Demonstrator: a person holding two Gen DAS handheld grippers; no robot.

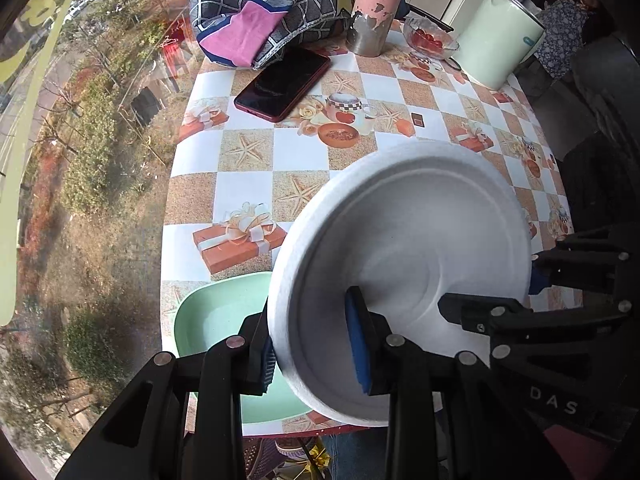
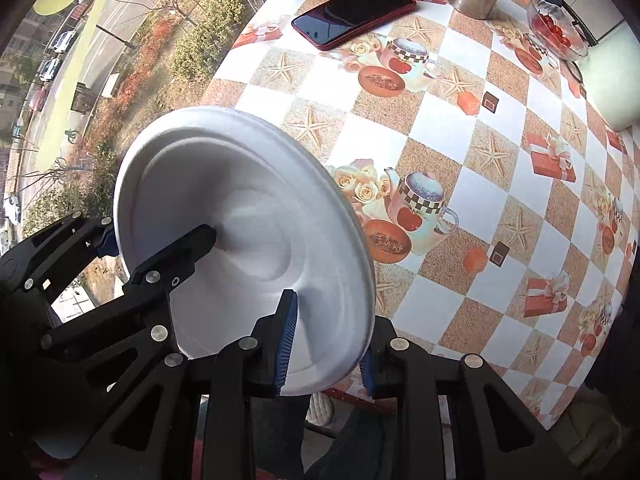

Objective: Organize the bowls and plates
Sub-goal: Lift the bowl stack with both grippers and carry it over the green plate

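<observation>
Above the checkered tablecloth (image 1: 248, 160), both grippers clamp one white foam plate (image 1: 404, 248), lifted clear and tilted. Left gripper (image 1: 316, 344): jaws nearly closed, blue pads pinching the plate's near rim, one pad inside the dish, one under it. Right gripper (image 2: 326, 344): same narrow grip on the opposite rim. Each gripper shows in the other's view, at the plate's far edge. Mint green bowl (image 1: 224, 320) sits on the table just left of and below the plate, partly hidden by the left fingers. Phone (image 1: 284, 82), flask (image 1: 376, 8), glass bowl of tomatoes (image 1: 430, 38) well apart at the far side.
</observation>
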